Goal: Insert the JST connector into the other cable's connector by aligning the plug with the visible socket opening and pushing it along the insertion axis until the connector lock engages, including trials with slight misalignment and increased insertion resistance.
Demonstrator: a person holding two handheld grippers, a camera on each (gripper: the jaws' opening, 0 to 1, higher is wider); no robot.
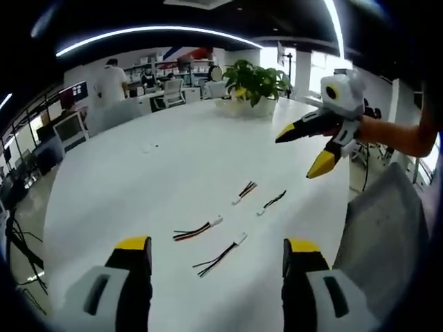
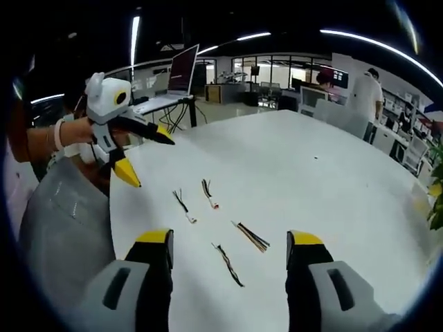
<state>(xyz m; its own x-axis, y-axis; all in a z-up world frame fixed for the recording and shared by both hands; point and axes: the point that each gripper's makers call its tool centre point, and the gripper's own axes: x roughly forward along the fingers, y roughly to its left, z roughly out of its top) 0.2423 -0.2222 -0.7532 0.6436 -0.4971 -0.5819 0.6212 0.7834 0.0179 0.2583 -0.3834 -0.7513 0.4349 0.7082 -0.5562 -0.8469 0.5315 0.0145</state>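
Several short JST cables lie on the white table (image 1: pixel 138 187). In the left gripper view I see a red-and-black cable (image 1: pixel 197 230) with a white connector and a black cable (image 1: pixel 220 256) close to my open left gripper (image 1: pixel 216 245). Two more cables (image 1: pixel 243 191) (image 1: pixel 271 203) lie a little farther off. My right gripper (image 1: pixel 297 155) hangs open above the table's right side, held by a hand. In the right gripper view the cables (image 2: pixel 183 204) (image 2: pixel 209 192) (image 2: pixel 252 237) (image 2: pixel 228 265) lie ahead of my open right gripper (image 2: pixel 229 238). The left gripper (image 2: pixel 152 162) hovers open at upper left.
A potted plant (image 1: pixel 252 83) stands at the table's far end. A grey chair (image 1: pixel 384 228) (image 2: pixel 62 221) sits at the table's edge. A laptop (image 2: pixel 181 72) stands on a stand beyond it. A person (image 1: pixel 111 79) (image 2: pixel 363 90) stands among desks in the background.
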